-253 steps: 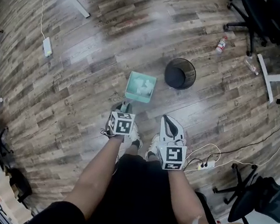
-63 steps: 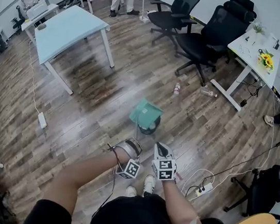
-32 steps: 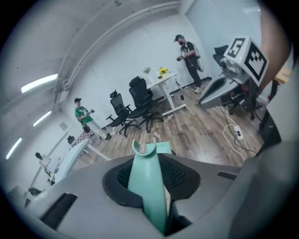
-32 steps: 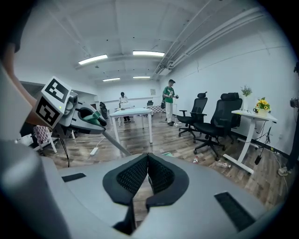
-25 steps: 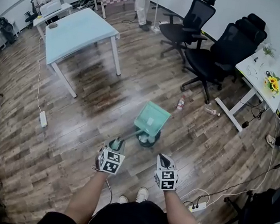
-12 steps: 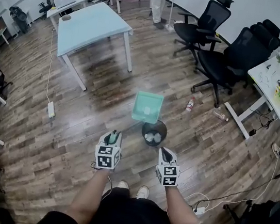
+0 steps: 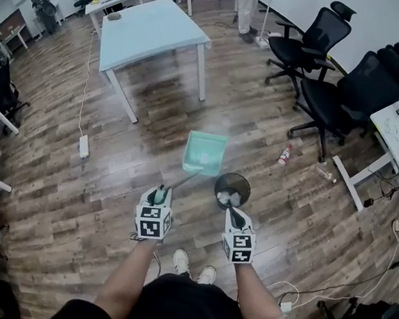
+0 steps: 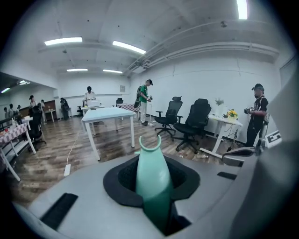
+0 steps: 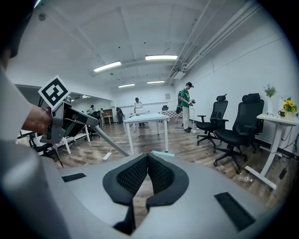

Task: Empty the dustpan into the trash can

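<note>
Mid-frame, just upper left of the trash can (image 7: 232,191), hangs the dustpan (image 7: 204,153). It looks like light, stiff plastic (probably tip-heavy), its long handle (image 8: 152,177) clamped by the left gripper (image 7: 157,197); the right gripper (image 7: 235,217) is closed and empty.

Camera setup: three views
Head view: steeply down from standing height; gripper views: low, outward across the room — all share the table (image 7: 155,33).

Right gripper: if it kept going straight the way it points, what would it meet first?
Probably the dustpan, whose edge shows beyond the jaws of the right gripper; the trash can seems to lie below that line. Depth is unclear.
</note>
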The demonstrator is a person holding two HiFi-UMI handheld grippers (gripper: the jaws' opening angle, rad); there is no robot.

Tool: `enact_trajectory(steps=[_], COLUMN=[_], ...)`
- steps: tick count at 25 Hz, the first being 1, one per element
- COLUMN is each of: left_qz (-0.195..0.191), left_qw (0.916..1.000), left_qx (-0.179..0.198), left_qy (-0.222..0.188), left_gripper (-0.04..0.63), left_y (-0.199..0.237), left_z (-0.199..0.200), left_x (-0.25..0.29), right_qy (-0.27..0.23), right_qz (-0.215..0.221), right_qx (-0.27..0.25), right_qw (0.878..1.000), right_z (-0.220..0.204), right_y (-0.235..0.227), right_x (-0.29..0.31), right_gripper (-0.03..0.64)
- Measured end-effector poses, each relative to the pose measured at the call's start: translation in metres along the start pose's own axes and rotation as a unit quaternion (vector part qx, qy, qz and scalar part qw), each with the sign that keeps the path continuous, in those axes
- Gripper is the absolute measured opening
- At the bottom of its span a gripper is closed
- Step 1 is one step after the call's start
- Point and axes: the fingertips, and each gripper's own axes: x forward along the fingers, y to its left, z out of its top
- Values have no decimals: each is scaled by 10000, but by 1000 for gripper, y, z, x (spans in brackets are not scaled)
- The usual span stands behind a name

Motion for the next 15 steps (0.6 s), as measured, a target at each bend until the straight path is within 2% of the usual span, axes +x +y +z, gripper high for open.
enact_trajectory(steps=[5, 15], left_qz=[231, 426], left_qw=[9994, 9929], left_qx=[-66, -145], left_qy=[256, 1098], left_gripper=[98, 100], left_y=[24, 51], left_z=[-22, -86], left_x=[2, 28], right_qy=[81, 382], right_qz=[180, 303], right_qx=[-55, -65], right_qw=[9998, 9988], right_z=[2, -11], right_y=[18, 36], right_x=[18, 38], right_gripper=[25, 25])
